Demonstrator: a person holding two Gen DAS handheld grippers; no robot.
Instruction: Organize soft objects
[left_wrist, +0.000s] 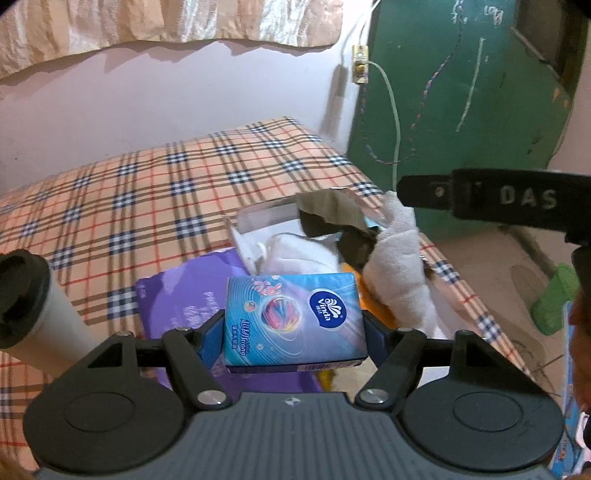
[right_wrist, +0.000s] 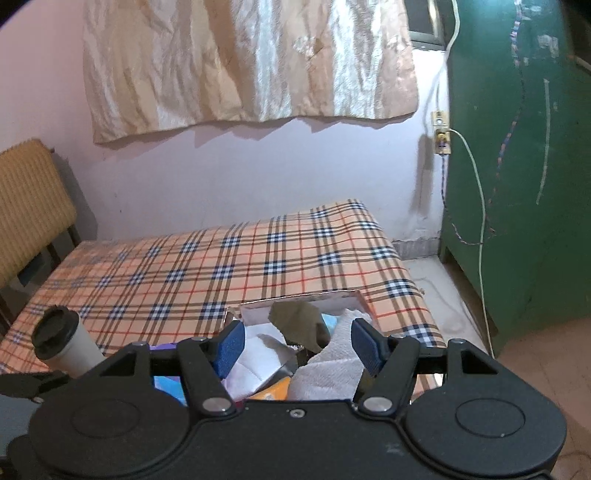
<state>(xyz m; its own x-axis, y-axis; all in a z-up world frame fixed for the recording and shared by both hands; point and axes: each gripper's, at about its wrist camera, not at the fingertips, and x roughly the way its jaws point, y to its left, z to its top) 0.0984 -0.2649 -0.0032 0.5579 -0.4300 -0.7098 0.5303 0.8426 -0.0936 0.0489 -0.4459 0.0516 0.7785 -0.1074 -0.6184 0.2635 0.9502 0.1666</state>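
Left wrist view: left gripper (left_wrist: 293, 325) clamps a blue tissue pack (left_wrist: 295, 317) at lower centre, its long axis crosswise between the pads, printed face up. It looks carried toward the torn box (left_wrist: 266, 218) just above, so lowering it in comes next.

Right wrist view: right gripper (right_wrist: 297, 345) stands spread wide and empty over a white towel (right_wrist: 332, 365), lower centre.

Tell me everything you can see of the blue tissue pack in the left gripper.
The tissue pack is a soft rectangular block in glossy blue plastic wrap, printed with a swirling pink-and-blue ball, a dark blue Vinda logo and a barcode strip along its near edge. It sits roughly level between the left gripper, whose blue pads press on its two short ends. It is held above a purple packet on the plaid cloth, just short of the open box of white cloths.
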